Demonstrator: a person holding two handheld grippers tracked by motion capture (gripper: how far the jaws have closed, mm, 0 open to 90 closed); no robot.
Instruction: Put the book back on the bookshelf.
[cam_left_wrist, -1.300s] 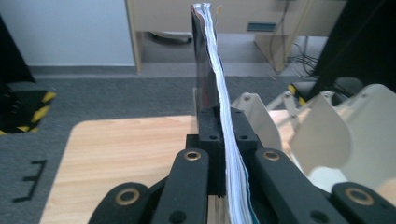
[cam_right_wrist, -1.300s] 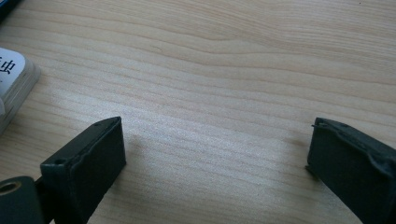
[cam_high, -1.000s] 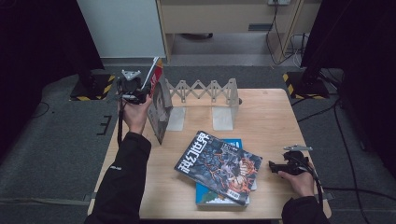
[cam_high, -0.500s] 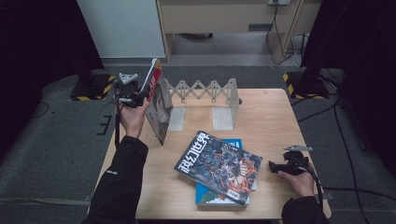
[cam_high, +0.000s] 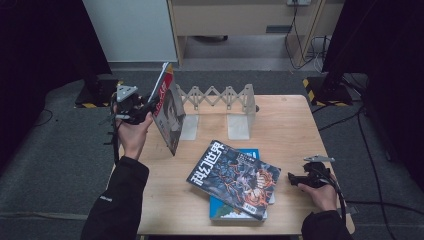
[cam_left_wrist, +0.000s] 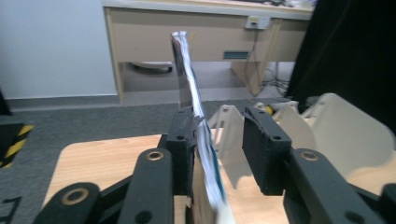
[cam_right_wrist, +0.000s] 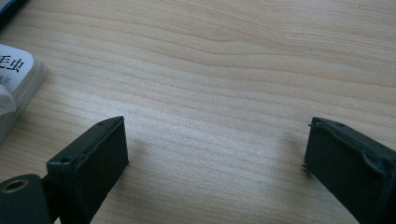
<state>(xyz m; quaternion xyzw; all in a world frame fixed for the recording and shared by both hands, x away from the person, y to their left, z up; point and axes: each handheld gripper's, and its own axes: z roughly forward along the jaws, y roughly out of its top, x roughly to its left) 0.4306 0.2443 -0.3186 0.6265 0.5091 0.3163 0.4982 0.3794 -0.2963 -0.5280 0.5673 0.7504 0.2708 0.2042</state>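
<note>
Since the earlier high view, the left gripper had slid a little toward the table's left edge, and its jaws had just been opening: in the left gripper view the upright magazine stood between them, its pages against the left jaw with a clear gap to the right jaw, so nothing was pinching it. That magazine stood on edge at the left end of the white accordion book rack, tilted and leaning over the table's left side rather than sitting square in a slot. By my reading, the first placing was nearly done, though the lean suggested it could still tip once the jaws cleared. Further right, a dark-covered magazine lay flat on a blue book near the front middle, both apparently still to be stood in the rack. At the far right, the right gripper rested low at the table's front corner, its jaws spread wide over bare wood with nothing between them, just beside the flat stack.
</note>
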